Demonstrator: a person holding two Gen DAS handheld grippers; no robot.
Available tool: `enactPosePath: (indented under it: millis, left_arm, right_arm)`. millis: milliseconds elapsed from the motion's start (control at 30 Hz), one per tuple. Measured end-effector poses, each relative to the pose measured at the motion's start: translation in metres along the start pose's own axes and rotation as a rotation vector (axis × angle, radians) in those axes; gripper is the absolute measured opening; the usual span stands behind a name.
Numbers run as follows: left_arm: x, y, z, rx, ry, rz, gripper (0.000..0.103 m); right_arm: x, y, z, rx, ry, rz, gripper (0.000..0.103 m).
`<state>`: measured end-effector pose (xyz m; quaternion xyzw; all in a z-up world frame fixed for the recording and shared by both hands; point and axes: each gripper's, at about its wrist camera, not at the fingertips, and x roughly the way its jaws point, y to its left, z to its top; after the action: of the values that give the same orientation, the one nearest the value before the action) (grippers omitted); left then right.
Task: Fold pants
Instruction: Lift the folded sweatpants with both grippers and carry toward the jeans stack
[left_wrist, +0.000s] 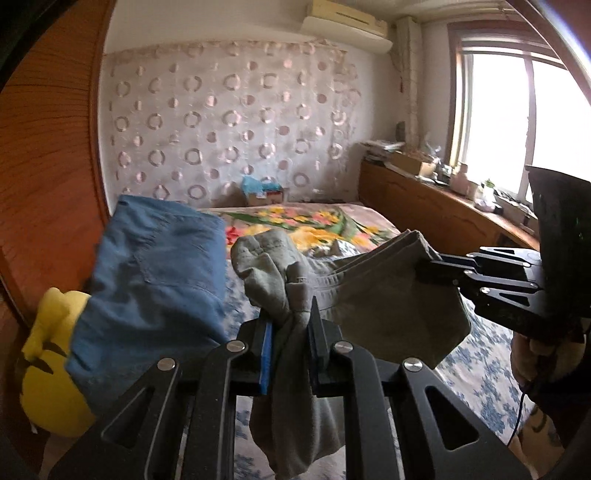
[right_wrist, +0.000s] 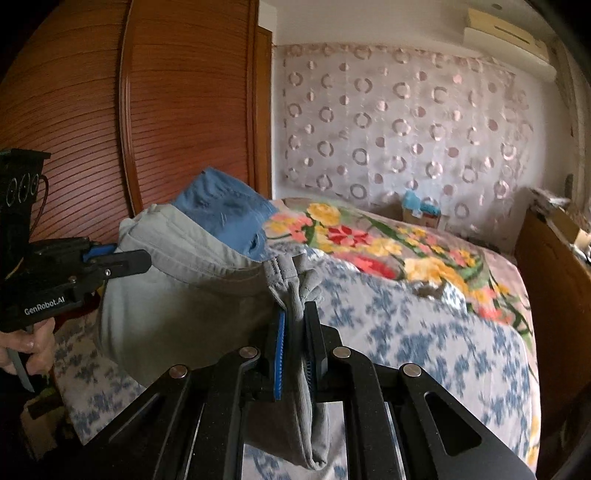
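Pants (left_wrist: 369, 295) hang over the bed (right_wrist: 424, 332), each hand-held gripper (left_wrist: 290, 332) (right_wrist: 295, 339) clamped on bunched cloth; a thin pinch might slip.

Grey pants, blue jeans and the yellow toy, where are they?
grey pants (left_wrist: 384, 291), left wrist view, on the hanging cloth.
blue jeans (left_wrist: 155, 273), left wrist view, on the middle.
yellow toy (left_wrist: 48, 369), left wrist view, on its face.

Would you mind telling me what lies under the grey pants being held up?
Under the grey pants, the bed's blue-flowered sheet shows, and behind them blue pants lie folded. Whatever sits directly beneath the hanging cloth is covered.
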<state>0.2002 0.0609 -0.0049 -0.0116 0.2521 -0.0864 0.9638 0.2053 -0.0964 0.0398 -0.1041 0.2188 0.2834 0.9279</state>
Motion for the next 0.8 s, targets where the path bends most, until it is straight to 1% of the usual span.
enactPosePath:
  millis: [233, 333, 533, 800]
  left_arm:
    - [-0.004, 0.025, 0.017, -0.017, -0.034, 0.071, 0.016]
    - [-0.001, 0.033, 0.021, -0.020, -0.038, 0.091, 0.016]
    - [0.006, 0.053, 0.025, -0.051, -0.046, 0.124, 0.016]
    - [0.017, 0.079, 0.026, -0.093, -0.054, 0.184, 0.016]
  right_arm:
    - [0.031, -0.001, 0.029, -0.067, -0.031, 0.020, 0.009]
    - [0.048, -0.004, 0.036, -0.079, -0.044, 0.032, 0.009]
    - [0.076, -0.009, 0.040, -0.099, -0.063, 0.059, 0.009]
    - [0.122, -0.025, 0.054, -0.142, -0.092, 0.122, 0.009]
